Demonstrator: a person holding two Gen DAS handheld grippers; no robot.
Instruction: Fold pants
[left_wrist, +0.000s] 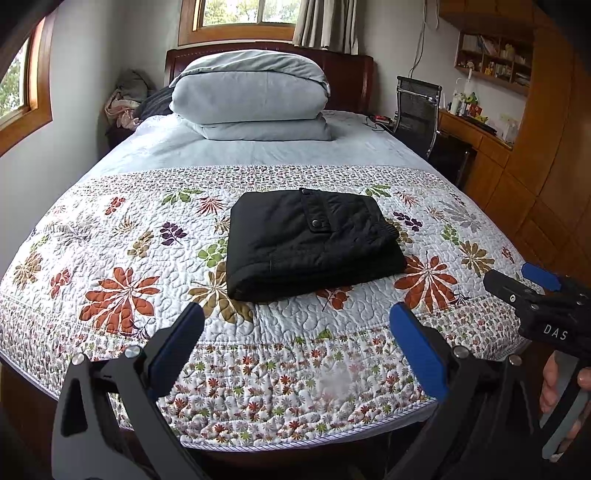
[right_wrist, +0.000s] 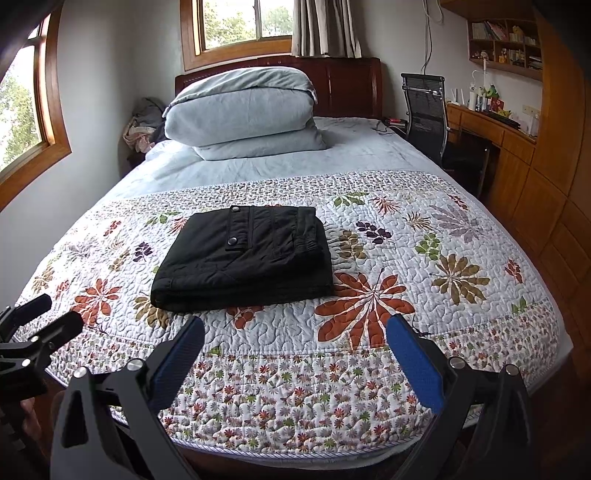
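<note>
Black pants (left_wrist: 310, 240) lie folded into a compact rectangle on the floral quilt (left_wrist: 110, 251), a snap flap on top. They also show in the right wrist view (right_wrist: 243, 258). My left gripper (left_wrist: 297, 321) is open and empty, held back near the foot of the bed, apart from the pants. My right gripper (right_wrist: 295, 332) is open and empty too, also short of the pants. The right gripper shows at the right edge of the left wrist view (left_wrist: 532, 288), and the left gripper at the left edge of the right wrist view (right_wrist: 44, 317).
A folded light-blue duvet (left_wrist: 251, 96) sits at the head of the bed against the headboard. A black office chair (left_wrist: 417, 114) and a wooden desk (left_wrist: 476, 136) stand at the right. A wooden wardrobe (right_wrist: 546, 192) lines the right wall.
</note>
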